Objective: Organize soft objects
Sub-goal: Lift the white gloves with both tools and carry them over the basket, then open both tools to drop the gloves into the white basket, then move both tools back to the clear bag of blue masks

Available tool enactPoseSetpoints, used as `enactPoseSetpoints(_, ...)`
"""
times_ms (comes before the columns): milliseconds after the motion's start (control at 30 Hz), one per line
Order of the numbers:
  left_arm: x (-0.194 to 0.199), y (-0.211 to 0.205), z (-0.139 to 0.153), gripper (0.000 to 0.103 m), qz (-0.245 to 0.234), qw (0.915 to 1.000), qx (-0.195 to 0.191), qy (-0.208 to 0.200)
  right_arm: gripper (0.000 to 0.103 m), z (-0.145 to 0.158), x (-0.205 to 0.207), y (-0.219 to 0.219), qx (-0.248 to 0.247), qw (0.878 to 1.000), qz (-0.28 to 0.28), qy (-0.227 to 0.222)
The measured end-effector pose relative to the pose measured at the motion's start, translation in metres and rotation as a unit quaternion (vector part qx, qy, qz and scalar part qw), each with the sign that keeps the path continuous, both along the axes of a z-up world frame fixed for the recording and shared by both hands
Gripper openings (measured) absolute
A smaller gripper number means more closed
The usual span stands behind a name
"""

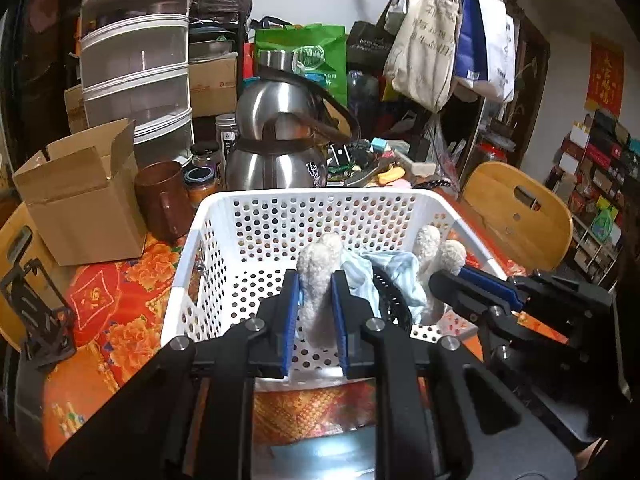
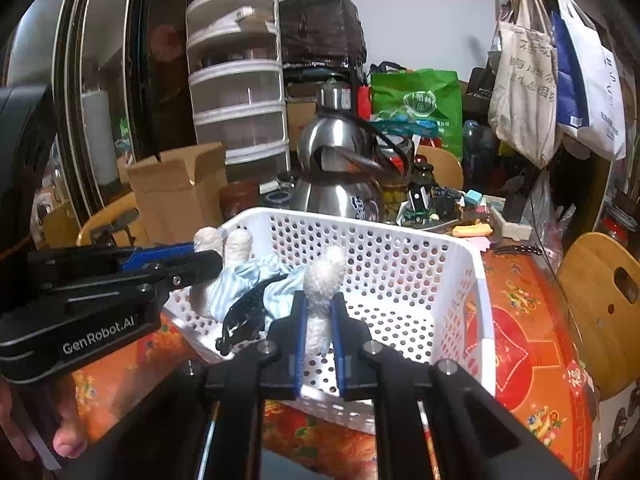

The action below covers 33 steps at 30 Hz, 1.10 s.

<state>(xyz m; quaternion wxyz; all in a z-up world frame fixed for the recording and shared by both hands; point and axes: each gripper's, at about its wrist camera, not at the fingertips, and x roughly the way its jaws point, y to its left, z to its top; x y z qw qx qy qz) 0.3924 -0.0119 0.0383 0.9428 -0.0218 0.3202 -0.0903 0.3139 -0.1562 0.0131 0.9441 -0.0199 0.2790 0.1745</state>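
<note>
A white plush toy (image 1: 320, 276) in light blue striped clothes (image 1: 394, 276) hangs over a white perforated basket (image 1: 224, 236). My left gripper (image 1: 316, 284) is shut on one fuzzy limb of the toy. My right gripper (image 2: 319, 304) is shut on another limb (image 2: 320, 280); it also shows in the left wrist view (image 1: 444, 276) at the basket's right side. In the right wrist view the left gripper (image 2: 208, 254) holds the toy's limbs (image 2: 224, 244) at the basket (image 2: 400, 248) left rim. A black hair clip (image 2: 244, 312) lies under the toy.
The basket stands on a red floral tablecloth (image 1: 116, 312). Behind it are a steel kettle (image 1: 276, 136), a brown cup (image 1: 164, 200), an open cardboard box (image 1: 80, 196) and jars. Wooden chairs (image 1: 516, 212) stand right; tote bags (image 1: 428, 40) hang above.
</note>
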Motion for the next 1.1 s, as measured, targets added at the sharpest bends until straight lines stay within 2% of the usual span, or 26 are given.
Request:
enactPoseSetpoints(33, 0.005, -0.001, -0.003, 0.016, 0.000, 1.0000, 0.005, -0.001, 0.010, -0.002, 0.003, 0.000, -0.002, 1.000, 0.000, 0.002)
enactPoseSetpoints(67, 0.007, -0.002, -0.006, 0.022, 0.001, 1.0000, 0.008, -0.001, 0.010, -0.004, 0.007, 0.001, -0.004, 1.000, 0.000, 0.004)
enactPoseSetpoints(133, 0.011, 0.000, -0.011, 0.055, 0.009, 0.9999, 0.007, -0.001, 0.010, -0.006, 0.009, 0.000, -0.003, 1.000, -0.002, 0.011)
enactPoseSetpoints(167, 0.008, 0.003, -0.013, 0.081, 0.018, 0.9998, 0.006, -0.005, 0.014, -0.006, 0.010, -0.003, 0.003, 1.000, -0.009, 0.010)
enactPoseSetpoints(200, 0.004, 0.006, -0.014, 0.090, 0.027, 0.9996, 0.005, -0.011, 0.018, -0.006, 0.010, -0.007, 0.008, 1.000, -0.017, 0.007)
enactPoseSetpoints(233, 0.002, 0.010, -0.013, 0.091, 0.034, 0.9992, 0.003, -0.021, 0.021, -0.006, 0.010, -0.011, 0.014, 1.000, -0.023, 0.006)
enactPoseSetpoints(267, -0.002, 0.012, -0.012, 0.091, 0.036, 0.9988, 0.005, -0.033, 0.036, -0.007, 0.011, -0.016, 0.020, 0.999, -0.027, 0.008)
enactPoseSetpoints(300, -0.005, 0.015, -0.011, 0.091, 0.040, 0.9983, 0.011, -0.041, 0.057, -0.008, 0.011, -0.018, 0.019, 0.999, -0.031, 0.010)
enactPoseSetpoints(367, -0.006, 0.016, -0.010, 0.094, 0.040, 0.9983, 0.018, -0.040, 0.065, -0.009, 0.008, -0.021, 0.006, 0.999, -0.044, 0.001)
enactPoseSetpoints(467, -0.008, 0.015, -0.012, 0.096, 0.036, 0.9983, 0.026, -0.037, 0.070, -0.009, 0.005, -0.021, 0.000, 0.999, -0.040, 0.002)
enactPoseSetpoints(800, -0.031, 0.019, -0.016, 0.097, 0.037, 0.9982, 0.026, -0.039, 0.070, -0.005, -0.012, -0.024, 0.010, 0.999, -0.035, -0.007)
enactPoseSetpoints(1100, -0.085, 0.038, -0.009, 0.098, 0.051, 0.9972, 0.028, -0.046, 0.070, -0.004, -0.048, -0.036, 0.029, 0.999, -0.035, -0.008)
